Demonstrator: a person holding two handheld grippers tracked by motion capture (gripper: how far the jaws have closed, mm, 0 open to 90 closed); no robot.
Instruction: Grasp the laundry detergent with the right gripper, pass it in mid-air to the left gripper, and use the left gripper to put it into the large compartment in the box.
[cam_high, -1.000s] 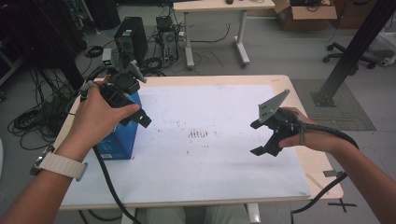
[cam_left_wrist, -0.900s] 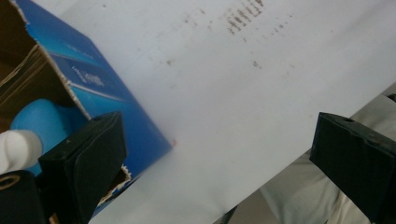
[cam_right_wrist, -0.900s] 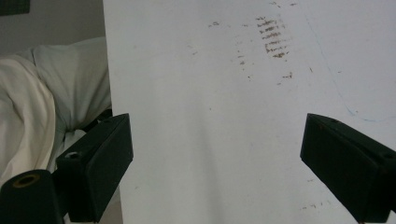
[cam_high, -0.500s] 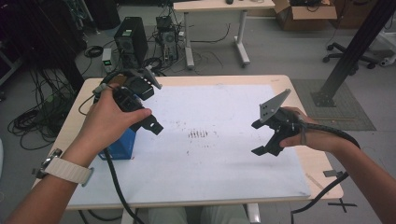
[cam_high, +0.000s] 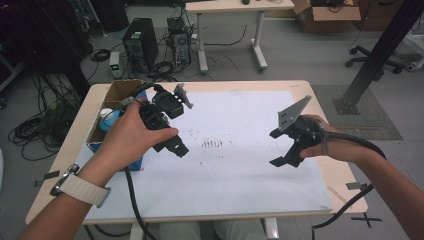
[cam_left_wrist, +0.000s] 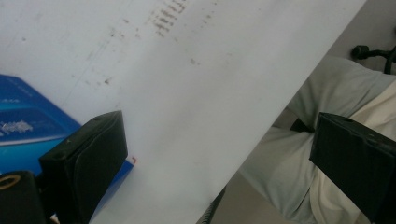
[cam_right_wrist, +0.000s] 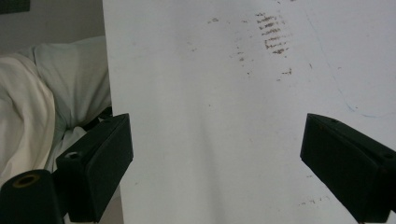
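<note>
Nothing is picked up yet. The blue box (cam_high: 116, 131) sits open at the tabletop's (cam_high: 250, 200) left edge. Left hand-held gripper (cam_high: 175, 146), just beside it, and right hand-held gripper (cam_high: 278, 148), well apart, both gape empty.

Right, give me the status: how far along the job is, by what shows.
Done: nothing visibly. The blue box sits at the table's left edge, a white-capped bottle inside. In hand: the left gripper hovers open beside the box; the right gripper hangs open and empty over the white sheet. Left: any grasp.
</note>
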